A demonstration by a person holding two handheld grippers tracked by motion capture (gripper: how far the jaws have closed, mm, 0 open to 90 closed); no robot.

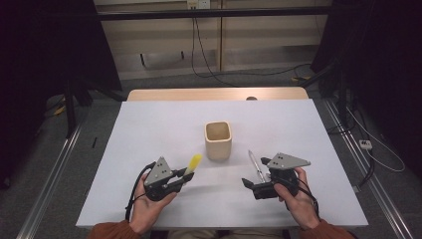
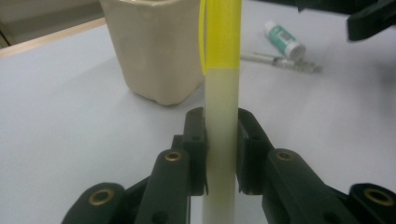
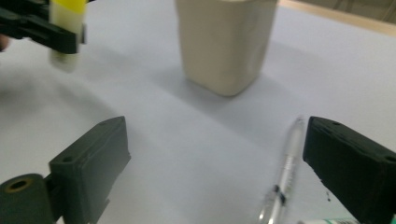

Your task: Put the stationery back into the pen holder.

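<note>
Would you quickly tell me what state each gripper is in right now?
Left gripper: shut on the yellow-capped marker.
Right gripper: open, holding nothing; the clear pen lies on the table between its jaws, untouched.

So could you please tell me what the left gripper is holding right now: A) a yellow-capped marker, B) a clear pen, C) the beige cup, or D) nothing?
A: in the left gripper view, the left gripper has its jaws clamped on the yellow-capped marker.
</note>
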